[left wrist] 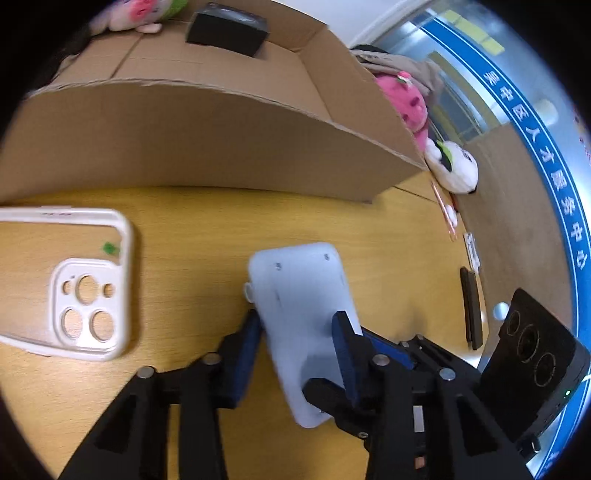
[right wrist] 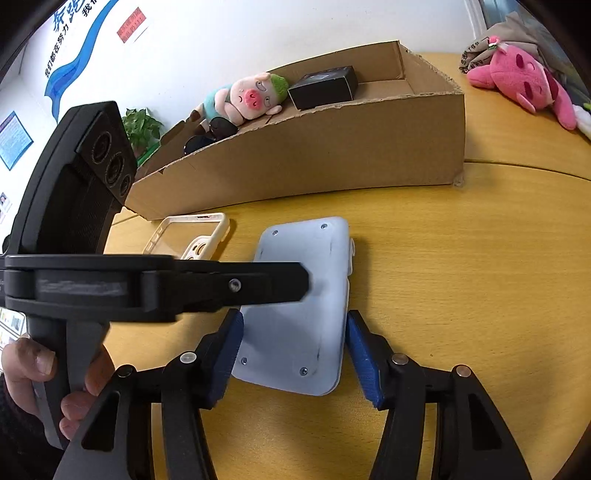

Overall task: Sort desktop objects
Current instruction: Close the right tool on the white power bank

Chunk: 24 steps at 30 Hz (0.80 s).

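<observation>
A: Left of the left gripper [left wrist: 299, 325], what lies on the table [left wrist: 184, 229]?

B: A clear phone case [left wrist: 125, 295] with a cream rim lies flat, near the gripper but apart from it. It looks like an item not yet sorted.

A: And between its fingers?

B: A pale slab [left wrist: 299, 288], flat and rounded at the corners, with small screws showing, runs lengthwise away from the gripper. The left blue pad touches the slab's left edge. The right pad sits over the slab's top face, not at its edge. I cannot tell whether the pads press on it.

A: What lies ahead?

B: An open cardboard box [left wrist: 207, 147] stands just beyond the slab. A small black box [left wrist: 227, 31] is already inside, so the carton is probably where things are being sorted to.

A: And to the right?

B: The right gripper [right wrist: 293, 332] comes at the slab's near end, its jaws spread. The left pad is at the slab's edge; the right pad stands just clear of the other edge. Likely it straddles the short end for a firm hold across the width.

A: Anything else?

B: From the right wrist, a hand [right wrist: 44, 373] holds the left gripper's handle at the far left.
</observation>
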### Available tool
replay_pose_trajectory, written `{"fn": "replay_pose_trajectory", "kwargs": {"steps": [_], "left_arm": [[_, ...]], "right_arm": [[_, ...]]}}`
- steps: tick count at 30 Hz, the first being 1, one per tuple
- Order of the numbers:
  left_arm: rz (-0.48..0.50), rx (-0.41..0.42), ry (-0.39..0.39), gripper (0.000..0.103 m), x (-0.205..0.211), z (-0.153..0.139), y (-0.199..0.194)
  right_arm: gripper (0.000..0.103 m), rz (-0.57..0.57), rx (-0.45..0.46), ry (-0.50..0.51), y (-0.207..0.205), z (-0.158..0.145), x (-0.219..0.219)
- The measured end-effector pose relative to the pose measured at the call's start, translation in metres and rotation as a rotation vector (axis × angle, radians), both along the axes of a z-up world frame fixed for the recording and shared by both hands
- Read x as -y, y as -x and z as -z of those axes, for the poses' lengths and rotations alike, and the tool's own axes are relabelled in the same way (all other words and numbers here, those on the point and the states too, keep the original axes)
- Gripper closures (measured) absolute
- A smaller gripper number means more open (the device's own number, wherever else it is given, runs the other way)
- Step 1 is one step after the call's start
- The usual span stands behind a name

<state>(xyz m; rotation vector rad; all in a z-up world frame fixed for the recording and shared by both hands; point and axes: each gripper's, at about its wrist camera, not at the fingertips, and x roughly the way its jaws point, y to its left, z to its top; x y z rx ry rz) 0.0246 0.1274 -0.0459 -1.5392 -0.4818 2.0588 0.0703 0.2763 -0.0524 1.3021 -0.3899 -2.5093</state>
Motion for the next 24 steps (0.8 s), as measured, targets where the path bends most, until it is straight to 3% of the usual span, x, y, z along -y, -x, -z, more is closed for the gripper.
{"fn": "replay_pose_trajectory", "kwargs": {"steps": [4,6,8,13,15,16,24], "left_arm": [[-0.015,-0.014,0.011,0.069,0.007,-0.003,-0.001],[-0.015,-0.025,-0.003,0.074,0.009,-0.006,-0.002],[-0.006,-0.033,0.002,0.074,0.007,-0.006,-0.003],[-0.016,-0.045,0.011,0.075,0.013,-0.006,-0.006],[-0.022,-0.058,0.021,0.075,0.016,-0.008,-0.009],[-0.022,-0.061,0.018,0.076,0.018,-0.008,-0.01],[-0.014,-0.094,0.01,0.078,0.02,-0.023,-0.019]], "right_arm": [[0.039,-0.02,0.008,0.004,0.001,-0.001,0.008],[0.028,-0.041,0.013,0.001,0.001,-0.001,0.015],[0.007,-0.062,0.018,0.002,0.001,0.0,0.023],[0.01,-0.089,0.008,-0.169,-0.001,0.003,0.048],[0.018,-0.076,0.007,-0.192,0.0,0.003,0.048],[0.024,-0.073,0.005,-0.198,0.001,0.003,0.047],[0.028,-0.05,0.0,-0.173,-0.004,-0.003,0.045]]}}
